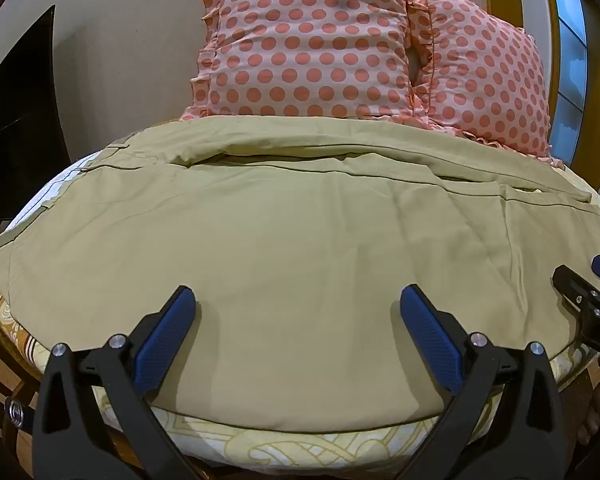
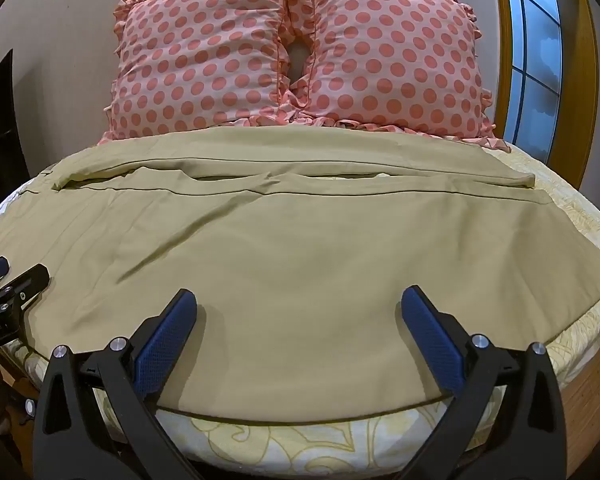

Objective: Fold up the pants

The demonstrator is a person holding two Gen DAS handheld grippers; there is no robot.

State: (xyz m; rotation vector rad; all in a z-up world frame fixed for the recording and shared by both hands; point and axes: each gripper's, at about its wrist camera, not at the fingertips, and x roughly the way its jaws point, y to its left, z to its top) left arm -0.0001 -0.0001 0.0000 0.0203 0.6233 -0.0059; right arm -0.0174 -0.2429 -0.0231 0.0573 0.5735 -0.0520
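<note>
Khaki pants (image 1: pixel 300 232) lie spread flat across the bed, waistband at the left, legs running to the right; they also show in the right wrist view (image 2: pixel 300 248). My left gripper (image 1: pixel 298 300) is open, hovering just above the near leg by its front edge. My right gripper (image 2: pixel 299 302) is open over the near leg further right. Each gripper appears in the other's view: the right one (image 1: pixel 592 280) at the right edge, the left one (image 2: pixel 8 280) at the left edge.
Two pink polka-dot pillows (image 1: pixel 312 40) (image 2: pixel 396 60) stand at the head of the bed behind the pants. A yellow patterned sheet (image 2: pixel 300 440) covers the mattress. A window (image 2: pixel 536 52) is at the right, dark furniture (image 1: pixel 16 120) at the left.
</note>
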